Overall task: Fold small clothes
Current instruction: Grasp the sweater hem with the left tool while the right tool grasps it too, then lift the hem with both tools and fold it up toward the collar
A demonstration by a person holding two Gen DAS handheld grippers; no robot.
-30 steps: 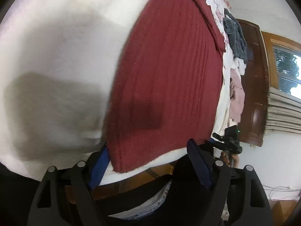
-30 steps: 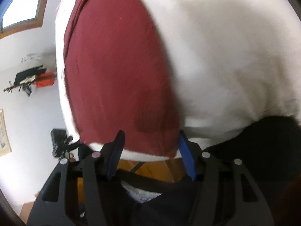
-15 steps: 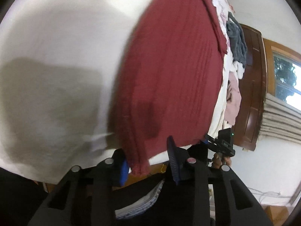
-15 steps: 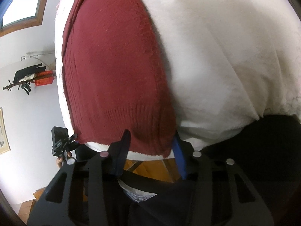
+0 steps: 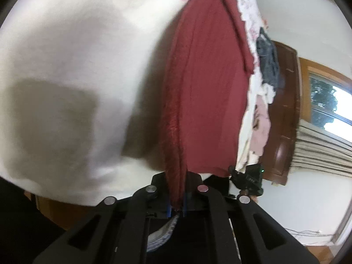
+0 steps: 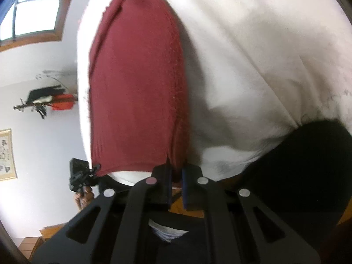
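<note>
1. While both my claws work at the near edge of the white bed sheet [image 5: 66,70], my left gripper [image 5: 177,200] is clamped on a corner of the maroon knit garment [image 5: 209,101].
2. My right gripper [image 6: 176,187] pinches the garment's other near corner, jaws nearly together.
3. The garment lies flat on the sheet.
4. Other clothes [image 5: 267,66] are heaped along the far edge.

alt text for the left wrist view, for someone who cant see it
The left gripper is shut on the near corner of a dark red knit garment, which lies on a white cloth surface. Behind it sit a grey garment and a pink one, then a wooden door and a window.
</note>
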